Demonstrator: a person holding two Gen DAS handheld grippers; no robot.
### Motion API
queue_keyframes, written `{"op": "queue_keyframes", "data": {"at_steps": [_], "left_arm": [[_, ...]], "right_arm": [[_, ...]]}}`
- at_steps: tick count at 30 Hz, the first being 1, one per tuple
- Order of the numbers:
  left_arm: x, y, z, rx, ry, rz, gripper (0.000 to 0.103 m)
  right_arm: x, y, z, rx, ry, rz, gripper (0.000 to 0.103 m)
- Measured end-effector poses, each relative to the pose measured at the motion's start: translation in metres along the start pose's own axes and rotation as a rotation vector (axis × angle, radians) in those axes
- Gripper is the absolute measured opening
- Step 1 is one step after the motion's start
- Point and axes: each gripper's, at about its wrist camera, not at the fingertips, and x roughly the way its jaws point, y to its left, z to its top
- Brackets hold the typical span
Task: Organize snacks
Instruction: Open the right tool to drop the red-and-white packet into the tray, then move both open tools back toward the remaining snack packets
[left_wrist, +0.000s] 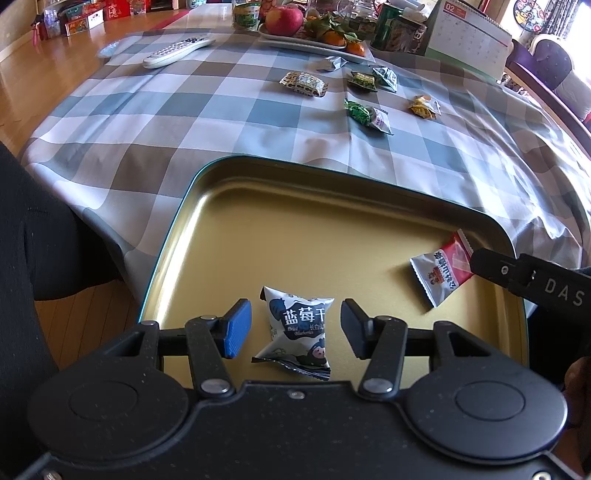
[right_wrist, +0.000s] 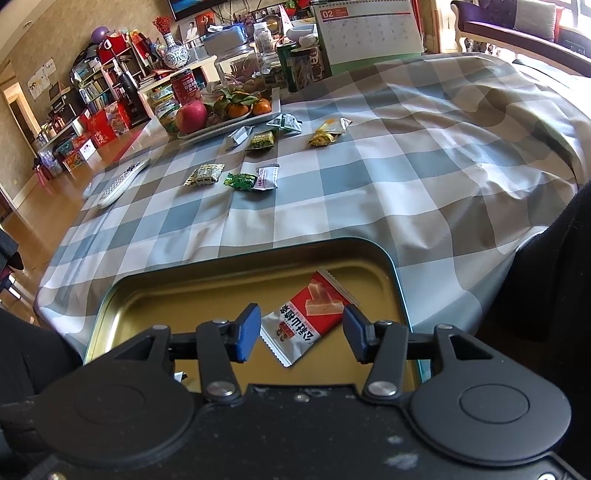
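From my right wrist view, the gold tin tray's (right_wrist: 373, 254) near edge is hidden under the right gripper (right_wrist: 301, 334) body. The red wafer packet's (right_wrist: 314, 306) small print is unreadable. Ahead of my left gripper (left_wrist: 295, 325), the desk calendar (left_wrist: 469, 40) is cut off at the frame's top.

Left hand-held gripper (left_wrist: 295, 326) over gold tin tray (left_wrist: 236, 236), jaws apart, blueberry packet (left_wrist: 297, 332) lying between them, pads not pressing it. Red-white packet (left_wrist: 441, 273) at tray's right side, tip of right hand-held gripper (left_wrist: 480, 260) touching or just over its edge. Beyond tray, checked cloth (left_wrist: 184, 122) on desk with scattered small snacks (left_wrist: 303, 84), remote (left_wrist: 177, 50), fruit plate (left_wrist: 306, 42), calendar (left_wrist: 469, 35).
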Motion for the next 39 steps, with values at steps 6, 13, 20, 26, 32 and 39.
{"op": "queue_keyframes", "data": {"at_steps": [6,13,20,26,32,39], "left_arm": [[0.0000,-0.0001,-0.0002,-0.001,0.000,0.000,0.059],[-0.0001,0.0001,-0.0001,-0.001,0.000,0.000,0.059],[0.0001,0.0000,-0.0001,-0.001,0.000,0.001,0.059],[0.0011,0.0011,0.0006,-0.004,0.005,0.004,0.059],[0.0029,0.0032,0.0009,-0.015,0.015,0.011,0.059],[0.0057,0.0069,0.0013,-0.039,0.033,0.019,0.059]], "right_arm": [[-0.0003,0.0009,-0.0005,-0.005,0.002,-0.008,0.060],[-0.0005,0.0008,-0.0007,-0.002,-0.001,-0.017,0.065],[0.0005,0.0017,-0.0012,-0.008,0.008,-0.023,0.066],[0.0036,-0.0026,-0.0008,0.024,0.027,-0.044,0.066],[0.0064,0.0009,-0.0035,-0.002,0.044,-0.061,0.066],[0.0088,0.0007,-0.0043,-0.007,0.057,-0.073,0.066]]}}
